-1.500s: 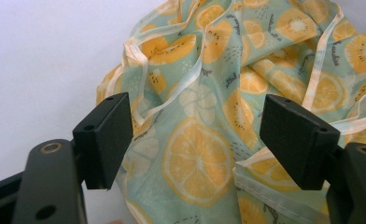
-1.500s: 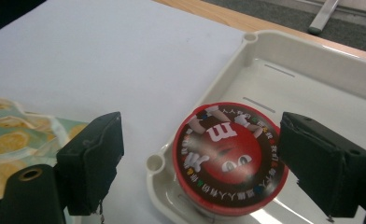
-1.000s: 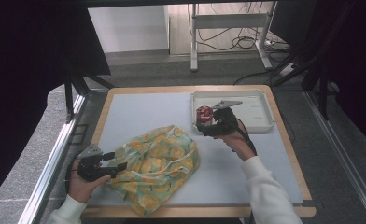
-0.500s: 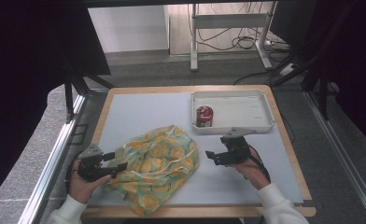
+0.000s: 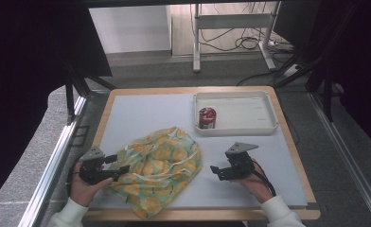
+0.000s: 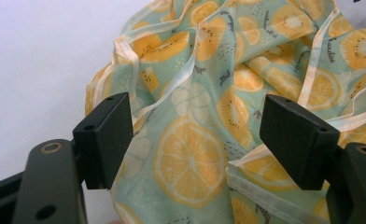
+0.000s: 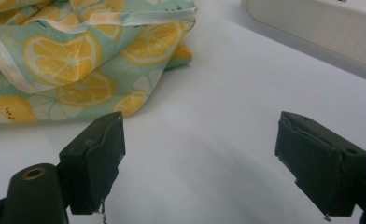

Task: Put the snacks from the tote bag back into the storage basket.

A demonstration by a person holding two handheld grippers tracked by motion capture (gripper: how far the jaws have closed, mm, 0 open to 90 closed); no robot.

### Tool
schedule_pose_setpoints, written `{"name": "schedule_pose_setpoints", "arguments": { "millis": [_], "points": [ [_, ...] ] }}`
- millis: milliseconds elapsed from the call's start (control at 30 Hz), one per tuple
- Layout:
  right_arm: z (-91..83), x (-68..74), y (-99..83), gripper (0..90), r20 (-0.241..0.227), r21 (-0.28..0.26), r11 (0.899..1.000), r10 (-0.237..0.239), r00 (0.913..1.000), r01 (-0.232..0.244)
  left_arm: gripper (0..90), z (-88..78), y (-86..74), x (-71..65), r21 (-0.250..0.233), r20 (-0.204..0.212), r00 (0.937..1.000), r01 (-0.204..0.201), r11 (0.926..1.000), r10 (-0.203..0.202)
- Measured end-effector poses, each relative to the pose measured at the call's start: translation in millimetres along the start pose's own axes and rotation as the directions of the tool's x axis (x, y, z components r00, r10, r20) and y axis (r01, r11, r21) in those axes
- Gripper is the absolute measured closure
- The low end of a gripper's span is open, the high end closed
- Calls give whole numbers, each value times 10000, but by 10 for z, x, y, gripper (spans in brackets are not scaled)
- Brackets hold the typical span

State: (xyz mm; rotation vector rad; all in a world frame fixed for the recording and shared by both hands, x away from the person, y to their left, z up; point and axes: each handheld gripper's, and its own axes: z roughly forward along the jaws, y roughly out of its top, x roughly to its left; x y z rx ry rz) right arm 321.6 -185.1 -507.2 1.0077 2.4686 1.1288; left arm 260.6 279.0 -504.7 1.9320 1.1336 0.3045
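A crumpled green cloth bag printed with orange slices point(image 5: 157, 165) lies at the front left of the white mat. My left gripper point(image 5: 119, 166) is open at the bag's left edge; in the left gripper view its jaws stand wide apart over the fabric point(image 6: 195, 140), which lies between them. My right gripper point(image 5: 216, 171) is open, low over the mat just right of the bag, with nothing between its jaws point(image 7: 197, 158); the bag's corner point(image 7: 92, 60) lies ahead to its left. A red can point(image 5: 207, 117) stands in the white tray point(image 5: 261, 127).
The tray sits at the back right of the mat, its near wall point(image 7: 321, 23) ahead of the right gripper. The table's wooden rim point(image 5: 198, 213) runs along the front. Metal frame rails point(image 5: 56, 156) flank the left side.
The right gripper left the can in the tray and drew back toward the front, stopping beside the bag. The left gripper stayed at the bag's left edge.
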Motion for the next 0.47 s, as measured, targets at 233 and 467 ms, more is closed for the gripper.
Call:
{"name": "schedule_pose_setpoints", "arguments": {
  "millis": [233,467],
  "points": [
    [-14,-3,-3,163,179,-100,9999,-66,9998,68,261,20,-3,-5,73,20,10000,-33,10000,33],
    [1,-12,-13,165,254,-59,9999,-89,9996,91,261,16,-3,5,52,20,10000,-52,10000,52]
  ]
}}
